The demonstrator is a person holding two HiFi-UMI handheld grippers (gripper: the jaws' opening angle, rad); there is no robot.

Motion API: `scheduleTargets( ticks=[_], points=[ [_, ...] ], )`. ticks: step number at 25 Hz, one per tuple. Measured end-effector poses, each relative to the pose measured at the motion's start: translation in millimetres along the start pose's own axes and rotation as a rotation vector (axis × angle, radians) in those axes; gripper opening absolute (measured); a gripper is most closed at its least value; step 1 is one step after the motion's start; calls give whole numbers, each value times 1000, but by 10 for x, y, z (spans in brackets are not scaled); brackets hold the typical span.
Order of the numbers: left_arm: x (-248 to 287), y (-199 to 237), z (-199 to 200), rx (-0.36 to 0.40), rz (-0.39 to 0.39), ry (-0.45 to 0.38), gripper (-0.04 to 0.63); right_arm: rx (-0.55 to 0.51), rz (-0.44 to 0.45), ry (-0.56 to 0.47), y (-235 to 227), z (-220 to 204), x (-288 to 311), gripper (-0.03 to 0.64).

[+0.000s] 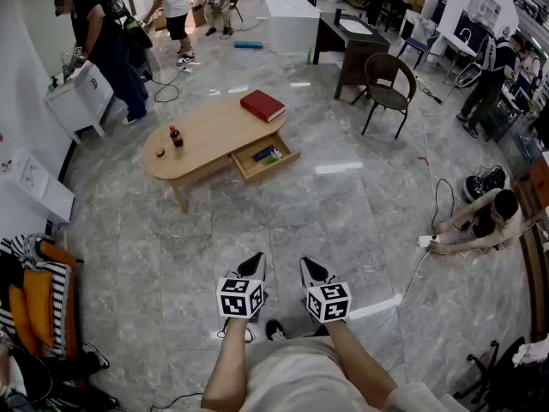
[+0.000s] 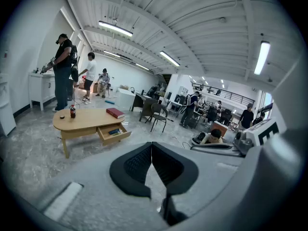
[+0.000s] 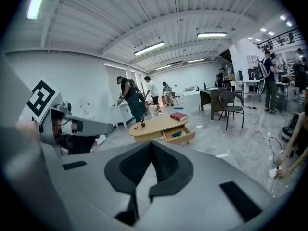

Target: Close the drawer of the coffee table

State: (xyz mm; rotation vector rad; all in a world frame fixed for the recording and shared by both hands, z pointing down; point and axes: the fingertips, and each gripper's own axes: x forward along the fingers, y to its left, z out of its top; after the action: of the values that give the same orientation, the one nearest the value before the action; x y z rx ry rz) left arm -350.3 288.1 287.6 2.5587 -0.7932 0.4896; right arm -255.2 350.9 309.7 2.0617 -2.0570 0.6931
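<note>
Drawer [image 1: 266,157] stands open — left gripper [image 1: 256,263] and right gripper [image 1: 310,265] side by side, angled down, jaws together, empty.

Ahead: coffee table [image 1: 214,131], drawer [image 1: 274,165] open, red book [image 1: 262,106] atop.

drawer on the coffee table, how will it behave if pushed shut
The drawer looks like a rigid wooden box, so it should probably slide in without flexing. It holds only a few small items, so it is likely light. A hard shove might jolt the coffee table and tip the narrow bottle standing on top.
</note>
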Motion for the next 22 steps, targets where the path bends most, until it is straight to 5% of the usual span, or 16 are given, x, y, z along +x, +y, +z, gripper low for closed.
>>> scheduleTargets(
  ticks=[13,18,22],
  points=[
    [452,-34,5,-61,7,27,9,-18,20,23,-352,185,195,15],
    [1021,180,1104,7,58,-55,9,-45,94,-25,-707,1250,810,15],
    [1364,316,1772,-38,136,-109,9,262,-7,-219,-1097,1988,1118,15]
  ],
)
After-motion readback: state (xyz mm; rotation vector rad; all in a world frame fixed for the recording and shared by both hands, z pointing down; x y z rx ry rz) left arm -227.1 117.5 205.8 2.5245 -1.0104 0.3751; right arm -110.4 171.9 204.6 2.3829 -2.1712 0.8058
